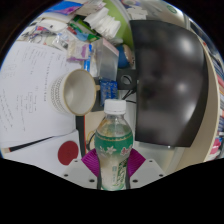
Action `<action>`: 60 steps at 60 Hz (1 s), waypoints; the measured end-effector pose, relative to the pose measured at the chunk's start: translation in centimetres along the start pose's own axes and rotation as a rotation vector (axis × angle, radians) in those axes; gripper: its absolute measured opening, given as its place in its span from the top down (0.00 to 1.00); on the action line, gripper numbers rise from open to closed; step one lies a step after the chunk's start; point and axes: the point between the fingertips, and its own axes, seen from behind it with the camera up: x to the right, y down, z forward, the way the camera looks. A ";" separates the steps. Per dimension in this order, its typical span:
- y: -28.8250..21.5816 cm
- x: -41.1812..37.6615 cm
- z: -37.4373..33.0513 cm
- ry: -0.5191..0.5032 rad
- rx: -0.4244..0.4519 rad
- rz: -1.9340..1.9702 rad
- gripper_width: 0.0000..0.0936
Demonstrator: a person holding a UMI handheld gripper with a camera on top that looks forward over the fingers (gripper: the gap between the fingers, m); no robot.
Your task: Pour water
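Observation:
My gripper (113, 166) is shut on a clear plastic water bottle (114, 140) with a green label and a white cap (116, 106). The bottle stands upright between the purple pads (92, 161), which press on both its sides. A white paper cup (80, 91) lies just beyond the bottle to the left, its mouth turned toward me, on the white table (40, 125).
A black monitor (165, 75) lies to the right of the bottle. Papers with handwriting (30, 95) cover the table on the left. A red round lid (68, 153) sits near the left finger. Cluttered packets and boxes (95, 30) lie at the back.

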 end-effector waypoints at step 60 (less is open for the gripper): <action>0.9 2.5 -4.3 -0.141 0.153 1.243 0.66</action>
